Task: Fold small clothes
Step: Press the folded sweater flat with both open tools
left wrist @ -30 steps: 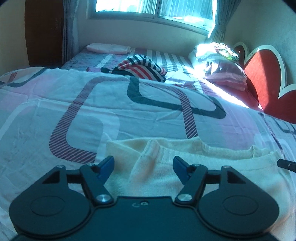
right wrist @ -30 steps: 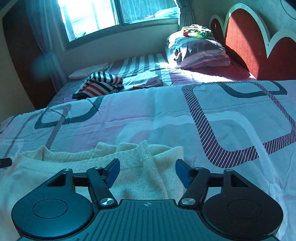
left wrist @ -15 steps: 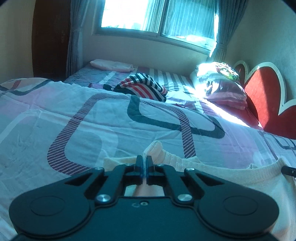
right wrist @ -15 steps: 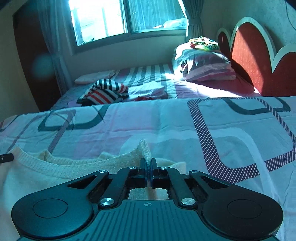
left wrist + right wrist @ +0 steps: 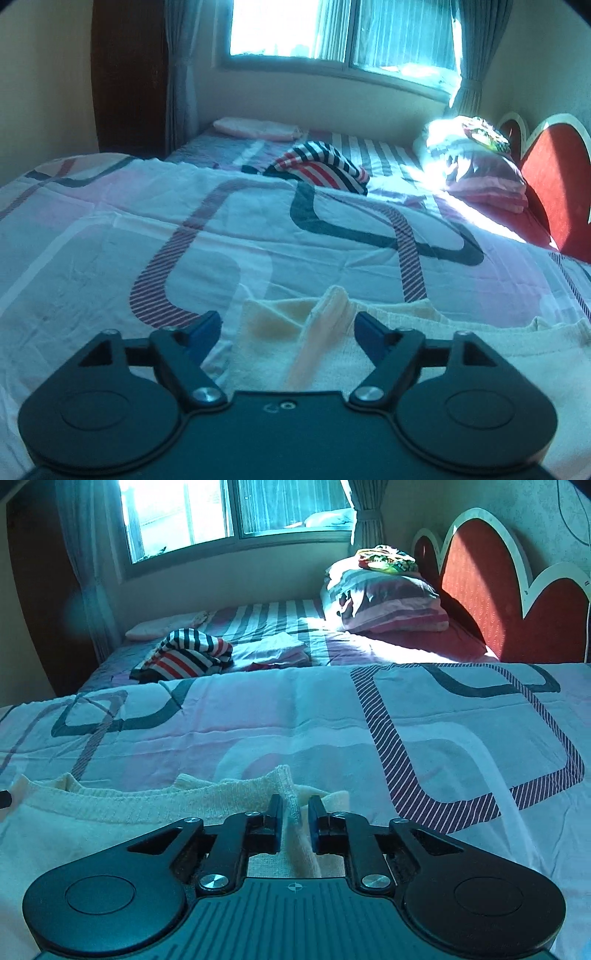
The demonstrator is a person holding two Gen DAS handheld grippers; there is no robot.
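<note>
Bedroom, sunlit; bed covered by a pink-and-white quilt with dark looped bands point(image 5: 332, 229). Nearest: cream knitted small garment point(image 5: 461, 350) lying flat on the quilt's near edge. Left gripper point(image 5: 288, 328), jaws just opened wide, a raised fold of the garment between the blue pads, untouched. Right gripper point(image 5: 295, 812), jaws just parted narrowly, a garment ridge between, pads not pressing. Beyond: striped red-white-navy clothing heap point(image 5: 184, 655); stacked pillows point(image 5: 388, 602); red scalloped headboard point(image 5: 517, 602); curtained window point(image 5: 343, 33).

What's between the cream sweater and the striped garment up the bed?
Only bare patterned bedspread between cream sweater and striped garment, in both wrist views.
</note>
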